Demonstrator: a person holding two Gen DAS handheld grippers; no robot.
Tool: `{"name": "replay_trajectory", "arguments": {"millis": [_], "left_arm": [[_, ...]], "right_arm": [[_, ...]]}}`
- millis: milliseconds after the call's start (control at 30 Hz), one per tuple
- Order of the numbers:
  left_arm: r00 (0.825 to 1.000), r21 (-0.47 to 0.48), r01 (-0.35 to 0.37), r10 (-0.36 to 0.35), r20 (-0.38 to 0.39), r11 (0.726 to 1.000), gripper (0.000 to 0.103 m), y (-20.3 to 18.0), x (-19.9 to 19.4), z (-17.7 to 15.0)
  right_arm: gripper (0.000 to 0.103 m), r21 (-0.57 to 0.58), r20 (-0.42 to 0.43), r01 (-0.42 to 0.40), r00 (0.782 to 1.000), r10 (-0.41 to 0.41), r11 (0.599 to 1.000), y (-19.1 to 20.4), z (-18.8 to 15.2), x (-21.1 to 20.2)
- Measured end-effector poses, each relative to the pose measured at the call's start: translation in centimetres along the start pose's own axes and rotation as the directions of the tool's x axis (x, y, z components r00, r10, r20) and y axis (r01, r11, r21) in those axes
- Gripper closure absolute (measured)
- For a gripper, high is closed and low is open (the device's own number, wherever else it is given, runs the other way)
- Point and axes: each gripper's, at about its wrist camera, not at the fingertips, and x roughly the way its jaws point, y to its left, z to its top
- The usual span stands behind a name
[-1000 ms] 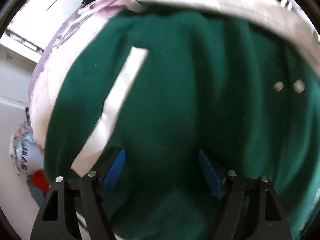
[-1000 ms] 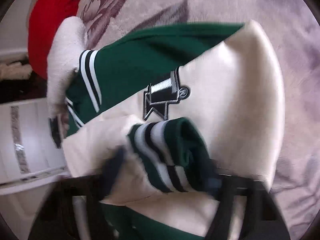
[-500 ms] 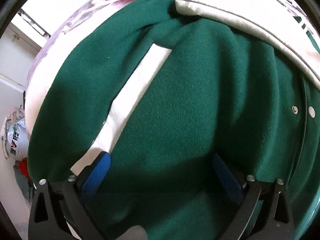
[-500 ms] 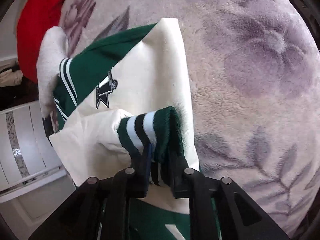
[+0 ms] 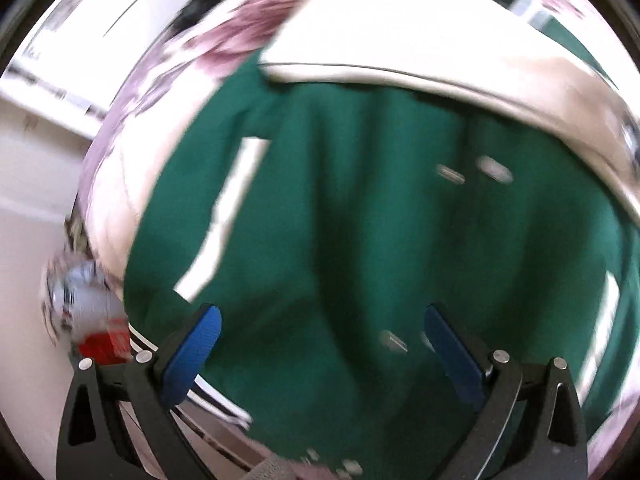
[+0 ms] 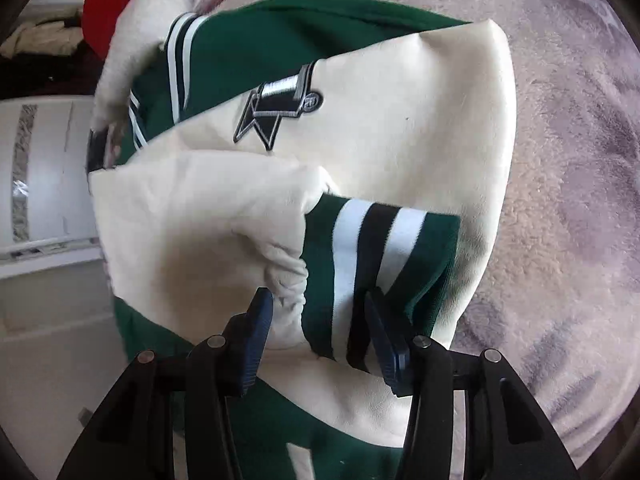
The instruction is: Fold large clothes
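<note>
Green-and-cream jacket (image 6: 280,52) lying on the floral blanket (image 6: 560,160). Right claw (image 6: 318,312), clenched on the striped cuff (image 6: 380,264) a second ago, is opening around it, releasing the folded-in sleeve. Left claw (image 5: 320,328), now spread wide and empty, hangs over the green body.

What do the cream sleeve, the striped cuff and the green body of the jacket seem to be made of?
Cream sleeve: smooth with a slight sheen and soft creases, probably faux leather.
Striped cuff: ribbed knit, fine ridges showing.
Green body: matte and felt-like, likely wool blend or fleece.
</note>
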Motion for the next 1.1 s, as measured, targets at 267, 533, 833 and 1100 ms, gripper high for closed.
{"name": "replay_trajectory", "arguments": {"millis": [267, 533, 833, 1100], "left_arm": [[0.968, 0.3, 0.251, -0.229, -0.106, 0.921, 0.0, -13.3, -5.0, -8.6], [0.969, 0.559, 0.245, -0.214, -0.122, 0.792, 0.085, -24.6, -4.8, -14.5], [0.931, 0.44, 0.349, -0.358, -0.067, 0.827, 0.099, -18.8, -8.8, -11.6], [0.916, 0.341, 0.383, -0.401, -0.022, 0.858, 0.099, -11.9, -10.6, -8.7]], "right_arm": [[0.041, 0.037, 0.04, -0.022, 0.999, 0.02, 0.999, -5.0, -4.6, -8.6], [0.041, 0.141, 0.042, -0.051, 0.998, 0.046, 0.989, -12.9, -6.7, -10.3], [0.026, 0.145, 0.067, -0.344, 0.939, 0.338, 0.928, -11.9, 4.8, -4.3], [0.093, 0.167, 0.026, -0.323, 0.946, 0.323, 0.932, -6.0, 7.1, 0.8]]}}
